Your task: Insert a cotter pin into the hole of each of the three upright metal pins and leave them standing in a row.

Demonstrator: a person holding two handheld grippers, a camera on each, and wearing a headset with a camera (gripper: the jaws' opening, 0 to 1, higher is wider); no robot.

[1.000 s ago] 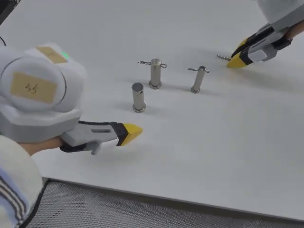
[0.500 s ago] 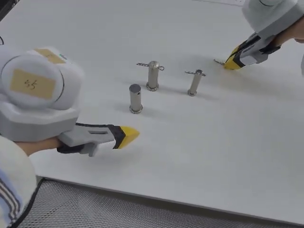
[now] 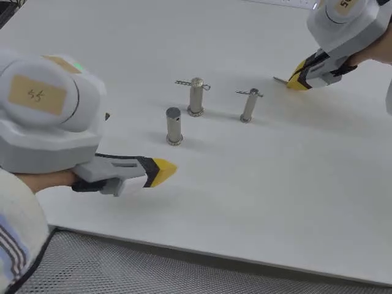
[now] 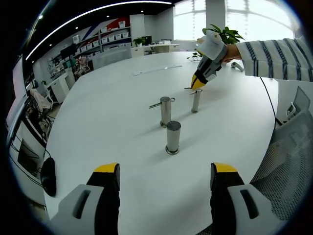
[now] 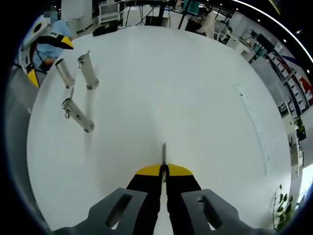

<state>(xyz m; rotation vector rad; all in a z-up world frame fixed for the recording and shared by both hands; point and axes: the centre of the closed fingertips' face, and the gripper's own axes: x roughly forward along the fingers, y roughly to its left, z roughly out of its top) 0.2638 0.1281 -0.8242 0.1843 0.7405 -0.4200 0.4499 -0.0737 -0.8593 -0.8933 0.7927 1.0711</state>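
On the white table, my left gripper waits low at the near edge, its yellow-tipped jaws spread wide with nothing between them, pointed at the bare pin just ahead. That pin stands upright nearest me, and a dark spot near its top looks like the empty hole. Behind it and slightly right is the middle pin, upright with a cotter pin through its head. Further right stands the third pin, fitted the same way. At the far right, well apart from all three, my right gripper is closed tight on the last cotter pin, pinching its back end so the straight legs stick out ahead, low over the table. Two of the three pins look done, so the job in hand, as I read it, is carrying this last one across to the bare pin. To do it well, I should close the left jaws gently on the bare pin's lower shaft to steady it. I should bring the cotter pin in level and in line with the hole, from the open side and clear of the two finished pins. Then I should push straight through without twisting. A skewed approach could catch the rim and tip the pin, and a wide swing could knock its neighbours out of the row.
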